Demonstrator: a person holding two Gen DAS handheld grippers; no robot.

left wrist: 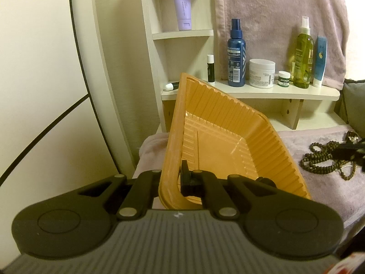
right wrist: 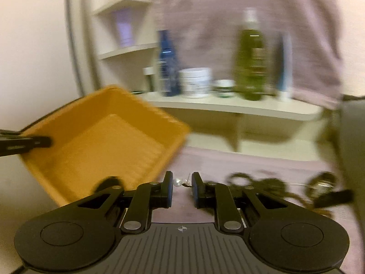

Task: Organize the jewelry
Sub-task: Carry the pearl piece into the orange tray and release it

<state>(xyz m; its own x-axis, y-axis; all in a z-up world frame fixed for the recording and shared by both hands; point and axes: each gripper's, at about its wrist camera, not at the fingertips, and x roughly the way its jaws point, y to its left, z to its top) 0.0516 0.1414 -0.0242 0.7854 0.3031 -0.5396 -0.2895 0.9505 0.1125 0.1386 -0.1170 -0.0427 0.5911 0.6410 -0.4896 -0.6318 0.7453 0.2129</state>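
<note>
The left gripper (left wrist: pixel 170 180) is clamped on the rim of a ribbed orange plastic tray (left wrist: pixel 219 141), holding it tilted above the pink fleece cloth (left wrist: pixel 319 182). The right gripper (right wrist: pixel 181 182) pinches a small pearl stud earring (right wrist: pixel 180 182) between its jaws, just beside the tray. The carry appears under way; next the earring needs releasing over the tray. A dark beaded necklace (left wrist: pixel 324 159) lies on the cloth.

Warm, dim indoor light, fisheye bending at edges; left view sharp, right view heavily motion-blurred
</note>
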